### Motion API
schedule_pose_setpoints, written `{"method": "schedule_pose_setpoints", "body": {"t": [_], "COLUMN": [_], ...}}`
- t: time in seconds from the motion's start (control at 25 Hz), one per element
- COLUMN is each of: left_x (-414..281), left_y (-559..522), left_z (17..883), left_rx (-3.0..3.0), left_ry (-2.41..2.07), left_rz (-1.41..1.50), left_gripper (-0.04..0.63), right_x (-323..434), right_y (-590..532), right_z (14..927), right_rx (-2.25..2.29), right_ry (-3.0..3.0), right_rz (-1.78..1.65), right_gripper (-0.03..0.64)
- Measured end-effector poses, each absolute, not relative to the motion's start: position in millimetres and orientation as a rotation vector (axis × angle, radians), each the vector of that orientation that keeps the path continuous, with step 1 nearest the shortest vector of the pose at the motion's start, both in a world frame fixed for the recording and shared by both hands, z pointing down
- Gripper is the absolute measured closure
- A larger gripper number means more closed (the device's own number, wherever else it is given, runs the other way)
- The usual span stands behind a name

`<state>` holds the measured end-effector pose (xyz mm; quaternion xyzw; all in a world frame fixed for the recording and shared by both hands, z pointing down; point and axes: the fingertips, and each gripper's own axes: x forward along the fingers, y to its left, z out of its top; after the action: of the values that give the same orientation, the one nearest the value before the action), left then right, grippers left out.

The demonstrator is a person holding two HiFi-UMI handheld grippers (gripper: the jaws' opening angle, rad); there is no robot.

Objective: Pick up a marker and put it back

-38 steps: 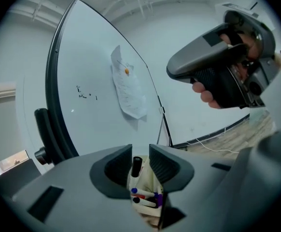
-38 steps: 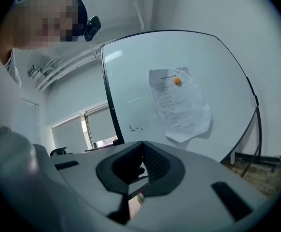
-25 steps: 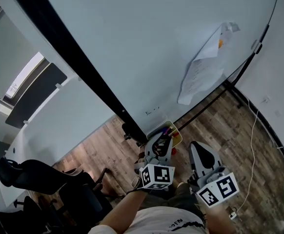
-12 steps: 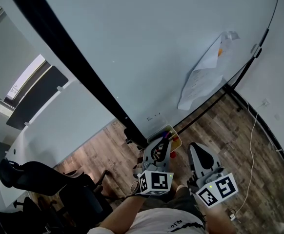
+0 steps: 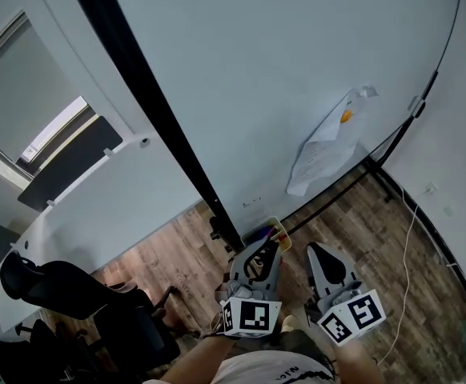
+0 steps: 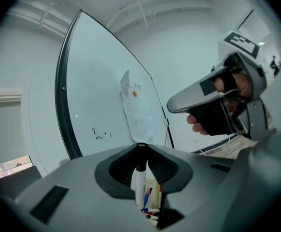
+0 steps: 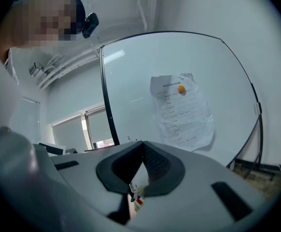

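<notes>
My left gripper point(image 6: 141, 151) is shut on a white marker point(image 6: 139, 180) with a black cap, which stands upright between the pads. Its jaws have just been closing on that marker. Just beneath it is the yellow marker box point(image 6: 153, 193) with several coloured markers. From the head view the left gripper point(image 5: 263, 250) sits just short of the box point(image 5: 271, 229) at the whiteboard's lower edge. My right gripper point(image 5: 317, 253) is level beside it, tips together and holding nothing; its own view shows the jaws point(image 7: 141, 146) meeting, with the box point(image 7: 136, 199) glimpsed below.
The whiteboard point(image 5: 297, 70) fills the wall ahead, with a black frame post point(image 5: 161, 118) at its left. A printed paper sheet point(image 5: 321, 146) hangs on the whiteboard. A black office chair point(image 5: 65, 290) stands on the wooden floor at the left. A white cable point(image 5: 409, 238) runs along the floor at the right.
The left gripper has drawn back from the yellow box with the marker between its jaws. Both grippers sit a little lower in the head view, which now looks higher up the wall.
</notes>
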<state>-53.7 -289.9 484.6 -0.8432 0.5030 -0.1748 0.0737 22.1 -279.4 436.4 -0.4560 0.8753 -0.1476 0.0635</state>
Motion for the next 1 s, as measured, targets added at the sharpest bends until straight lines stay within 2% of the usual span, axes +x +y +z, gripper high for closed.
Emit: {"method": "schedule_pose_setpoints", "body": {"t": [0.44, 1.0], "left_x": [-46, -27], "left_y": [-256, -209], "left_z": [416, 307], "left_rx": [-2.521, -2.581], "left_ry": [1.533, 1.496], "left_rz": [-0.38, -0.051], "left_gripper": [0.515, 0.515], "right_x": [31, 37], "right_y": [-263, -240], "right_z": [386, 333], "right_rx": [-1.281, -1.191], "right_ry": [2.695, 2.759], "right_rz": [-0.346, -0.204], "right_gripper": [0.604, 0.604]}}
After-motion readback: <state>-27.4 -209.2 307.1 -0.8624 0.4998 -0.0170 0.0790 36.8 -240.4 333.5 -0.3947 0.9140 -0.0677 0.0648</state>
